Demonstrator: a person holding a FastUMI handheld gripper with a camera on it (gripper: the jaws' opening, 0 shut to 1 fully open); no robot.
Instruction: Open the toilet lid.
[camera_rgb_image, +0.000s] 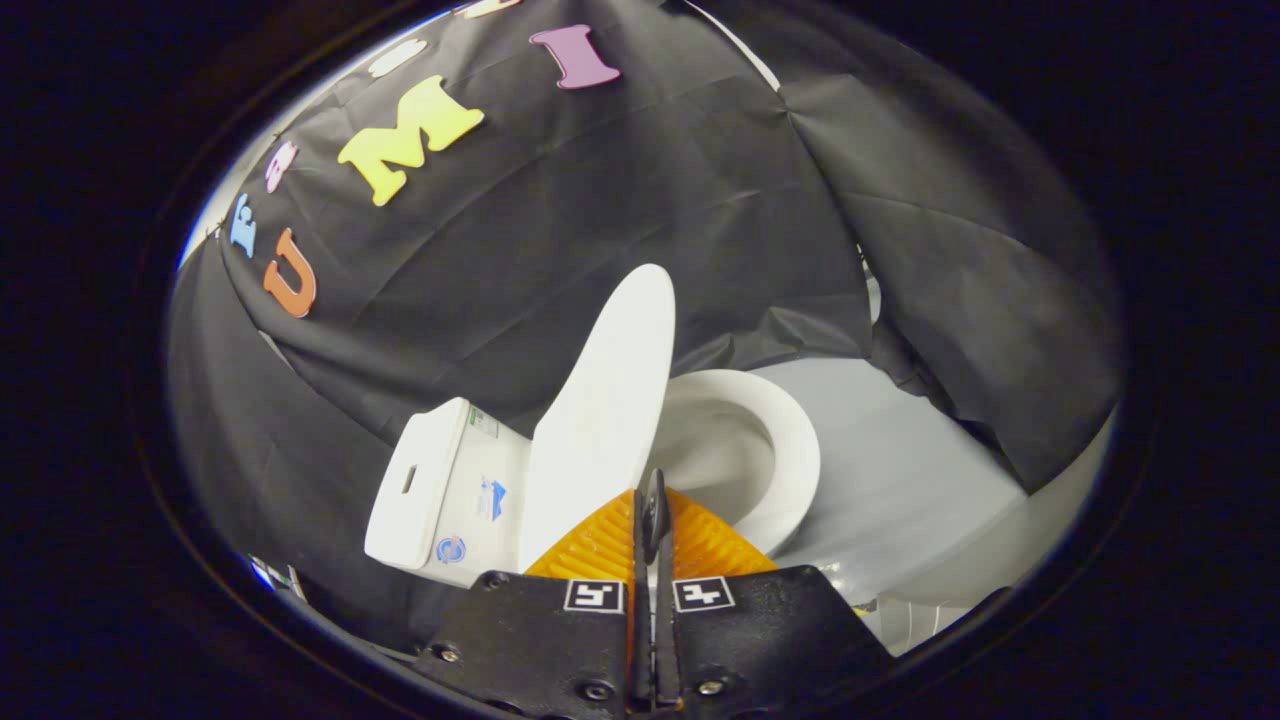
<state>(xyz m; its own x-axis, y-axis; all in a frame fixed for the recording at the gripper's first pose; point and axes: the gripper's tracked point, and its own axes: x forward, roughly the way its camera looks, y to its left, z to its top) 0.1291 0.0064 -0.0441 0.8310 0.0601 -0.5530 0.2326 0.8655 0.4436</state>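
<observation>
Ahead: one raised toilet lid (608, 400), tool (652, 520) closed.

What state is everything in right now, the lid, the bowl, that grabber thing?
Toilet lid: raised, standing nearly upright just ahead of the jaws.
Toilet bowl: uncovered, rim and inside showing.
Tank: closed, its top in place.
Gripper: jaws closed together, nothing visibly held.

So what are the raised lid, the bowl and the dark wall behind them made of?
The lid looks like matte white plastic: thin, evenly dull. The bowl seems glazed ceramic, with a soft sheen on its thick rim. The wall is black cloth, creased and draped. The gripper has its fingers pressed together just before the lid.
</observation>
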